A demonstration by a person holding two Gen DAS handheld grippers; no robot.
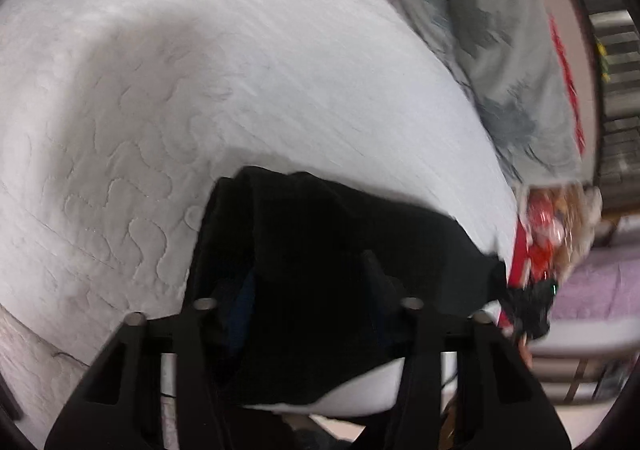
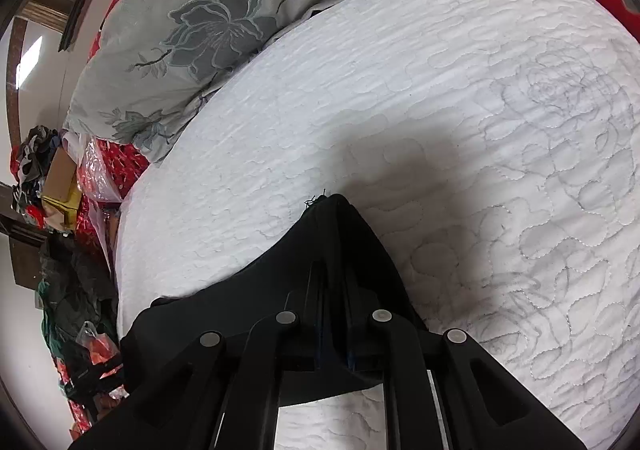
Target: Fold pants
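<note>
Pants [image 2: 280, 282], black and bunched, are lying at the near edge of the white quilted bed [image 2: 400, 89], and both claws are working them. Right claw [image 2: 334, 246] is pinching a raised ridge of the cloth, jaws together on it. Left claw [image 1: 304, 290] is sitting partly apart with fabric draped between its fingers; whether the pads are biting, nobody can tell. Looks like a fold being carried; next, both claws ought to travel together, keeping the edge taut.

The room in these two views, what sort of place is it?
Most likely a bedroom: a white quilted mattress cover, a floral pillow at its far edge, and piled clothes and clutter beside the bed.
</note>
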